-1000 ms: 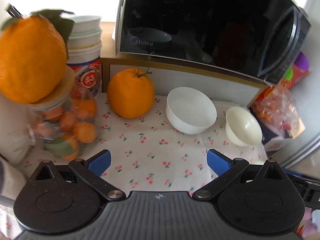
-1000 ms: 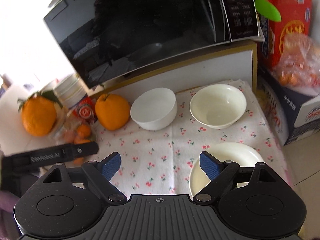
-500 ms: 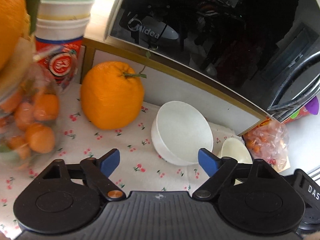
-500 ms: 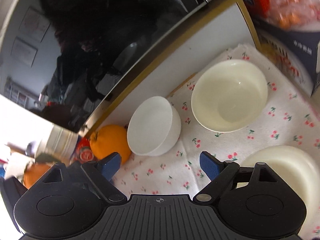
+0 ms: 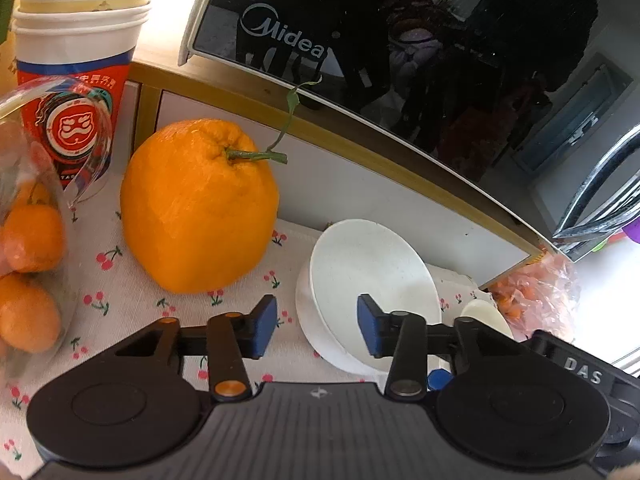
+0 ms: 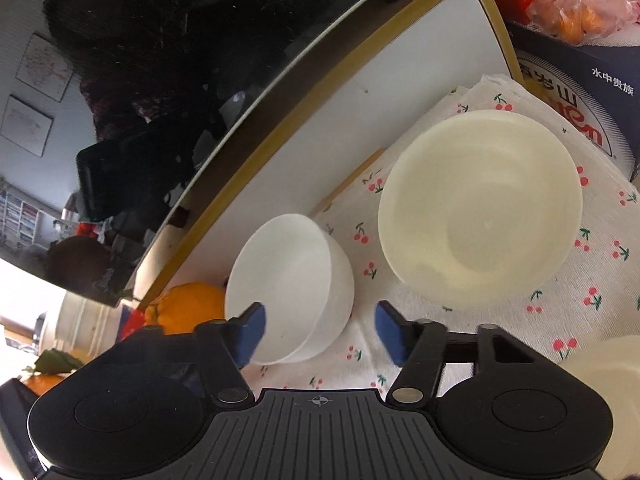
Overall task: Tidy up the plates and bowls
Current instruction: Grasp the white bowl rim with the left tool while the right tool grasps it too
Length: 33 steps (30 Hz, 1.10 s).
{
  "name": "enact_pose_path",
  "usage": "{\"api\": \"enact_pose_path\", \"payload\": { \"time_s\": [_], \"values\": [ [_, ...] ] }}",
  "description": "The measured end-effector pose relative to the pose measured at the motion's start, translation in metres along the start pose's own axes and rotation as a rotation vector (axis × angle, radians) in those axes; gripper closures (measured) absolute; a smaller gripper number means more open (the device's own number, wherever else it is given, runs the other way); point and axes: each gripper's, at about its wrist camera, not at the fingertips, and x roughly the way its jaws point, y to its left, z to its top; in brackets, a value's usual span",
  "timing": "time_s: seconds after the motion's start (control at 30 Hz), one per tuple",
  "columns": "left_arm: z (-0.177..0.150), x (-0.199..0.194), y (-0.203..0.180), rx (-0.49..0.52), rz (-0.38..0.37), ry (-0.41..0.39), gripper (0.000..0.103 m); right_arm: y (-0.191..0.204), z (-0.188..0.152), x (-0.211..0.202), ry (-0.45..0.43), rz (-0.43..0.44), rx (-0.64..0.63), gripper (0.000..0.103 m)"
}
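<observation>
The white bowl (image 5: 372, 276) is straddled at its rim by both grippers, left (image 5: 317, 330) and right (image 6: 316, 334), near the cream bowl (image 6: 480, 204). Both jaws have just been closing; pad contact cannot be confirmed, so perhaps nothing is gripped.

You are looking at two bowls, a white bowl (image 6: 288, 280) and a cream bowl (image 6: 480, 208), plus one plate (image 6: 608, 376). One large orange (image 5: 196, 208) is sitting beside them under one microwave (image 5: 400, 40).

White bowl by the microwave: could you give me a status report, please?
Left tongs and right tongs open, just been closing. Round white bowl: rim between both, ungripped. Large orange close beside.
</observation>
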Motion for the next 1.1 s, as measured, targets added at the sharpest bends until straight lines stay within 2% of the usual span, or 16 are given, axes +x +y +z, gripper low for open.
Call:
{"api": "enact_pose_path", "payload": {
  "time_s": [0.13,0.5,0.83,1.1],
  "values": [
    [0.002,0.003,-0.002,0.024,0.003,-0.004,0.078,-0.005,0.002,0.007,-0.003,-0.004,0.014,0.067],
    [0.007,0.009,-0.003,0.075,0.033,-0.024,0.089,-0.011,0.004,0.015,-0.015,0.014,0.014,0.085],
    [0.006,0.004,-0.012,0.131,0.052,-0.031,0.092,-0.005,0.004,0.010,-0.027,0.013,-0.027,0.085],
    [0.008,-0.019,-0.022,0.163,0.052,-0.046,0.092,0.005,0.000,-0.012,-0.040,0.027,-0.044,0.085]
  ]
}}
